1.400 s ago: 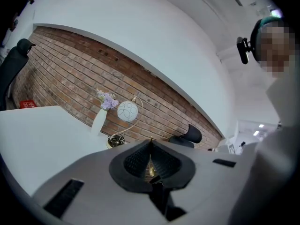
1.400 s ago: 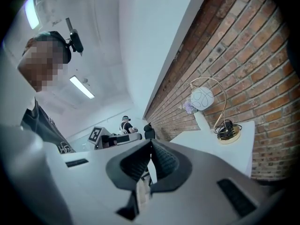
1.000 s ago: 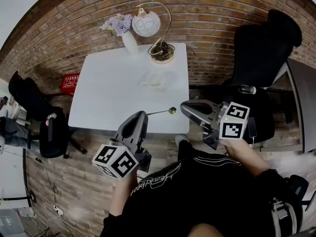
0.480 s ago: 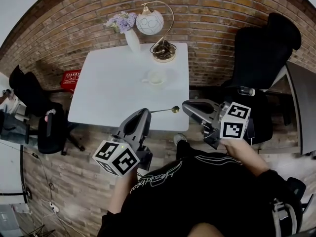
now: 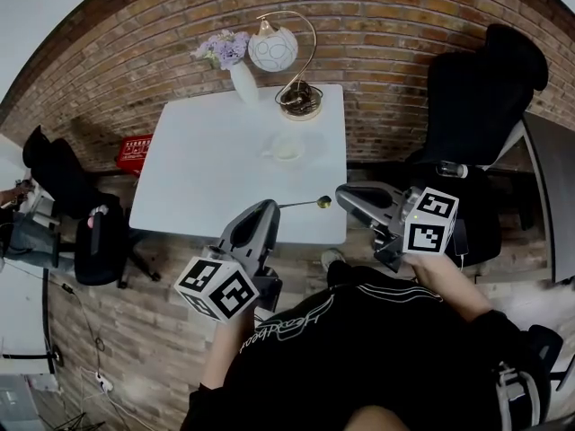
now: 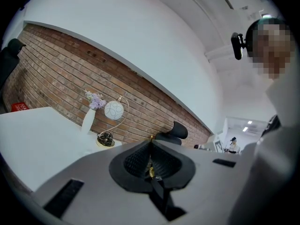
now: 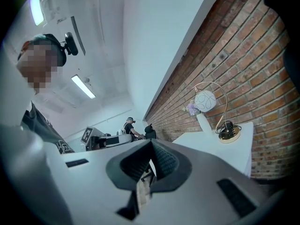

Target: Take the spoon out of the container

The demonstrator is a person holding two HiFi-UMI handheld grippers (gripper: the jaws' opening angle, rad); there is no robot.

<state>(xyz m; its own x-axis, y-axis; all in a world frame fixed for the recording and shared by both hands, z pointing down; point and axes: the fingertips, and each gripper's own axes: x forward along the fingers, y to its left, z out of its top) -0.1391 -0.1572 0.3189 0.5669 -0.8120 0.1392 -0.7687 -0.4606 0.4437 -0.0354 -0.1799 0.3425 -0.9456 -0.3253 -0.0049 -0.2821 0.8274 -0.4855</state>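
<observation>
Gold spoon point(image 5: 307, 204) is pinched by its handle in the clenched left gripper point(image 5: 268, 212), out of the white cup point(image 5: 287, 148) and well apart from it. Right gripper point(image 5: 349, 194) looks closed on nothing, though the view is poor. Best move: lower the spoon level onto the table point(image 5: 207, 169), then release.

no legible text anywhere. white cursive print on the person's black top point(image 5: 286, 320): too warped to read. red crate point(image 5: 136, 151) by the brick wall has pale marks, too small to read. white cubes with black square markers point(image 5: 216, 287) point(image 5: 429, 220): coded patterns only, no letters or digits.
</observation>
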